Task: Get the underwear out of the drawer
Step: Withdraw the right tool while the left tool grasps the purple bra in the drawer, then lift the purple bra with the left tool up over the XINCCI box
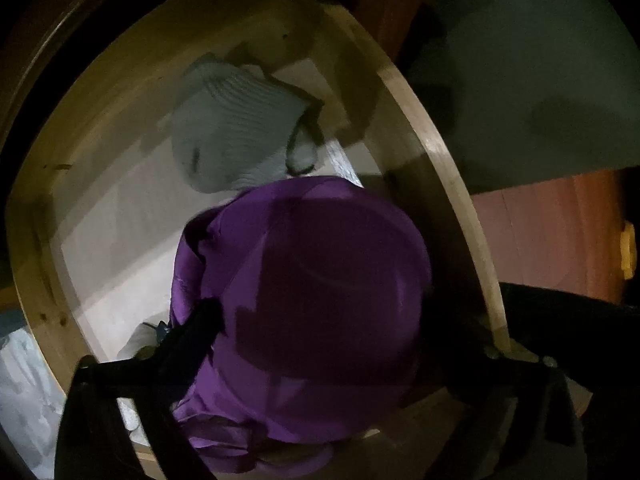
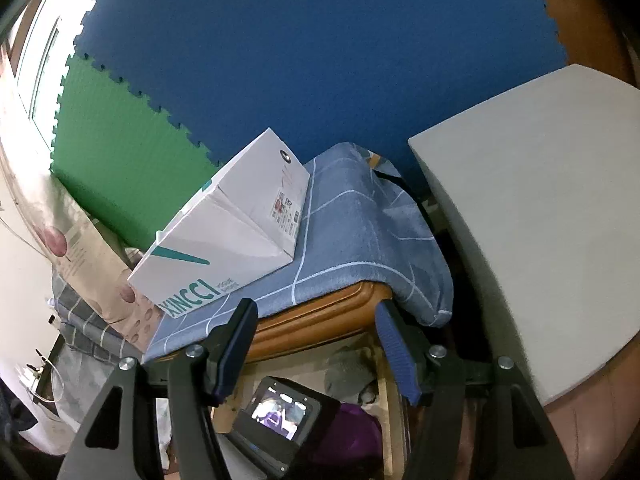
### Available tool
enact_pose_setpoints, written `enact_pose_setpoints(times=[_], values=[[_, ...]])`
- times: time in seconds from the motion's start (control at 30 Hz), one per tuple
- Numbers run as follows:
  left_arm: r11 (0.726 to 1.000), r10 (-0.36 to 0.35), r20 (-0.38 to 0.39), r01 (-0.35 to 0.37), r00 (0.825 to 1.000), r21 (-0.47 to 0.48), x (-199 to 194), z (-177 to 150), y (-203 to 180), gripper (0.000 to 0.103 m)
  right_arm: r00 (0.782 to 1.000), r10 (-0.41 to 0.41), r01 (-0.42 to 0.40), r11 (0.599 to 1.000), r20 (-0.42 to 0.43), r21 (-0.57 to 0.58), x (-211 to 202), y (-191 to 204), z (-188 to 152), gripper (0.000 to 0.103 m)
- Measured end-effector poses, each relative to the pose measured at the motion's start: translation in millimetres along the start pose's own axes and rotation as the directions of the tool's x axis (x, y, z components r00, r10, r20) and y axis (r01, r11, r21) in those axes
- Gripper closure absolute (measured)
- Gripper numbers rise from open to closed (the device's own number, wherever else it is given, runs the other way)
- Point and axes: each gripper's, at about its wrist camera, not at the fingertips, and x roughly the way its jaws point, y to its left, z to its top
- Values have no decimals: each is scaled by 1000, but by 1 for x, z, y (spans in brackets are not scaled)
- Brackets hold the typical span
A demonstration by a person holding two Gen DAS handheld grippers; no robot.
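In the left wrist view a shiny purple piece of underwear (image 1: 312, 280) fills the space between the fingers of my left gripper (image 1: 320, 344), which is shut on it just above the open wooden drawer (image 1: 436, 152). One black finger (image 1: 192, 328) shows at its left; the right one is hidden in shadow. A grey ribbed garment (image 1: 236, 128) lies further back in the drawer. My right gripper (image 2: 316, 320) is open and empty, held above the drawer; the purple underwear (image 2: 352, 428) and the left gripper's camera (image 2: 280, 412) show below it.
A white XINCCI box (image 2: 228, 232) lies on a blue checked cushion (image 2: 360, 216) on a wooden seat. A grey tabletop (image 2: 540, 240) is at the right. Blue and green foam mats (image 2: 300, 60) cover the floor. A brown cabinet front (image 1: 560, 236) is right of the drawer.
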Motion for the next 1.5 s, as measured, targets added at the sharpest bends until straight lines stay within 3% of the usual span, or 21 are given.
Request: enact_pose_setpoints(times=[0.13, 0.23, 0.3, 0.37, 0.47, 0.67, 0.93, 1.03, 1.2, 1.3, 1.5], values=[[1000, -27, 74, 28, 997, -8, -14, -11, 9, 37, 1000, -10, 10, 1000, -5, -10, 2, 1, -1, 40], [1000, -27, 130, 26, 991, 6, -29, -19, 9, 58, 1000, -16, 16, 1000, -10, -17, 4, 1, -2, 40], [998, -59, 172, 59, 983, 6, -43, -33, 19, 62, 1000, -15, 14, 1000, -14, -16, 5, 1, -2, 40], [999, -44, 228, 39, 973, 25, -64, -50, 25, 63, 1000, -20, 19, 1000, -20, -21, 7, 2, -3, 40], [999, -50, 338, 52, 940, 4, -110, -75, 41, 65, 999, -22, 21, 1000, -23, -18, 9, 2, -4, 40], [994, -91, 487, 110, 869, -11, -200, -118, 62, 64, 999, -32, 31, 999, -37, -36, 14, 5, -6, 40], [986, -45, 654, 140, 756, -94, -296, -166, 91, 63, 994, -57, 50, 995, -90, -81, 28, 11, -13, 40], [984, -1, 703, 127, 712, -127, -321, -171, 96, 63, 993, -63, 54, 994, -100, -91, 31, 12, -16, 40], [980, 62, 752, 102, 656, -170, -357, -184, 97, 61, 991, -72, 58, 990, -110, -129, 33, 18, -18, 40], [978, 89, 770, 91, 632, -188, -358, -182, 99, 61, 990, -76, 58, 986, -116, -156, 33, 22, -20, 40], [971, 175, 811, 38, 558, -235, -382, -187, 97, 60, 985, -88, 61, 982, -147, -179, 39, 25, -25, 40]])
